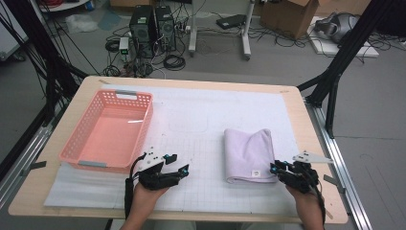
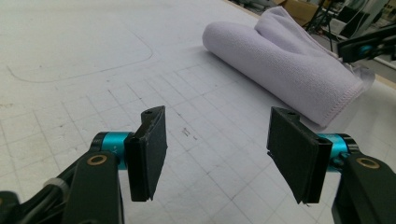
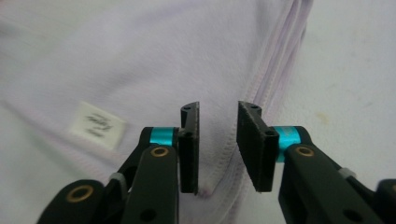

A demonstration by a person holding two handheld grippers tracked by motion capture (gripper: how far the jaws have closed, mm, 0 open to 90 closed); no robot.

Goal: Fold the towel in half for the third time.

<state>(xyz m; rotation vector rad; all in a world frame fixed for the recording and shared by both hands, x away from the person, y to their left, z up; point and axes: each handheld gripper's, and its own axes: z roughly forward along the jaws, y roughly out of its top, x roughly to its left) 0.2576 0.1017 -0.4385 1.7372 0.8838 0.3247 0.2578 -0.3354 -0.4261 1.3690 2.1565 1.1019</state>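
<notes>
**A:** What's the surface like?

**B:** A wooden bench [image 1: 306, 124] with rounded corners, most of its top covered by a white mat [image 1: 201, 120] ruled in a faint grid. A rounded outline is drawn on the mat near its middle. At the left side of the mat sits a pink plastic basket [image 1: 76, 148] with perforated walls and grey handle strips.

**A:** And the room behind?

**B:** Grey floor, two black computer towers [image 1: 152, 28] with a tangle of cables, a cardboard box [image 1: 287, 17] at the far right, black frame struts at both sides of the bench.

**A:** The cloth?

**B:** A pale lilac towel [image 1: 249, 153], folded into a thick pad, lying on the right half of the mat. Its rolled fold faces the left; a small white label [image 3: 97, 125] sits near the corner closest to the person. In the right gripper view the stitched hem runs up between the jaws.

**A:** The tongs?

**B:** The right tongs [image 3: 218, 144] are at the towel's near right corner, jaws a narrow gap apart; the hem lies in the gap below them, but the pads are not pressing it. The left tongs [image 2: 217, 154] hover over bare mat, well apart from the towel, jaws wide with nothing between them.
</notes>
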